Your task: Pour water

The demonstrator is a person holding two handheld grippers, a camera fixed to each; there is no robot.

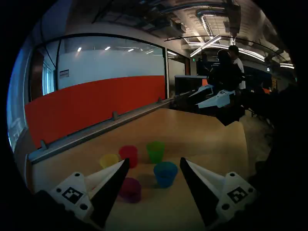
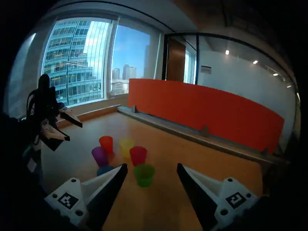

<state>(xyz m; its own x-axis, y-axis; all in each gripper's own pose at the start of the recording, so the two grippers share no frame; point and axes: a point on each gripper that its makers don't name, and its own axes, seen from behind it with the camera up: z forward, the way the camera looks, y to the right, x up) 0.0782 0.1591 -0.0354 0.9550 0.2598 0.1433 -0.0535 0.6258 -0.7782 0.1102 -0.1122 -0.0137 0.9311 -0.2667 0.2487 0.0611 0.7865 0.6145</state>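
Note:
Several small plastic cups stand grouped on a wooden table. In the left gripper view I see a yellow cup, a red cup, a green cup, a blue cup and a purple cup. My left gripper hangs open just before them, holding nothing. In the right gripper view the green cup is nearest, with red, yellow, orange and purple cups behind. The blue cup is half hidden by a finger. My right gripper is open and empty.
An orange partition on a metal rail borders the table's far side. The left gripper shows at the left of the right gripper view. The right gripper shows far off across the table. People stand behind it.

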